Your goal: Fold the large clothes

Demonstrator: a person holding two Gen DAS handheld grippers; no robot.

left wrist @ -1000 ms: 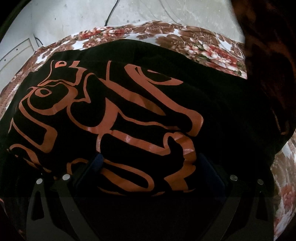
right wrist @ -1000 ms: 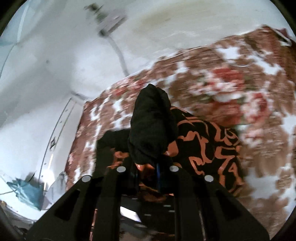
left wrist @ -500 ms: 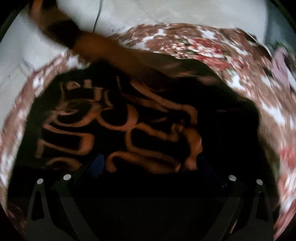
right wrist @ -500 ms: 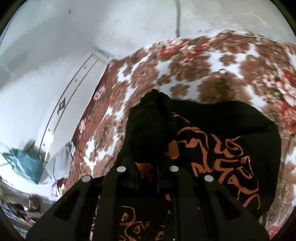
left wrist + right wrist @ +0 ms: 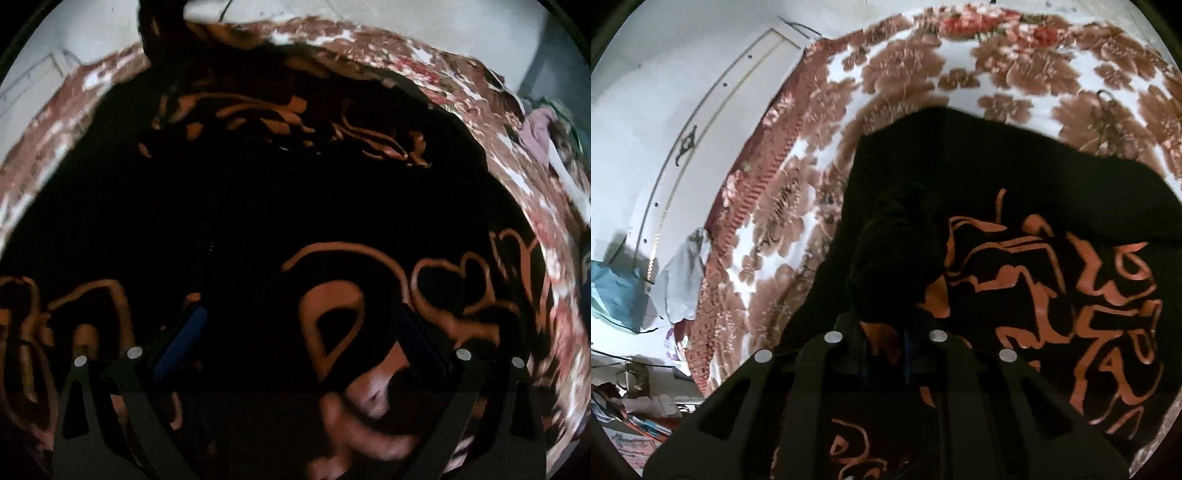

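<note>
1. Under me: floral blanket [image 5: 908, 66], brown and red blooms on white, w/ a ribbed red border [image 5: 753, 206] along its left edge.
2. Past that edge, pale floor/wall [image 5: 646, 92], brightly lit; can't tell which.
3. White panel [image 5: 713, 110] w/ thin trim lines and a dark ornament.
4. Left side: blue cloth [image 5: 613, 288] and a pale grey cloth [image 5: 683, 273] just beside it.
5. Bottom left: blurry clutter [image 5: 639, 406], can't ID.
6. My left view: dim, blurred; dark cable [image 5: 226, 9] on pale floor at top.

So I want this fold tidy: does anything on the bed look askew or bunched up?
Yes. The black garment with orange print lies skewed on the floral blanket, and a wad of its fabric stands bunched up in the shut right gripper. The left gripper is open above the print, holding nothing.
</note>
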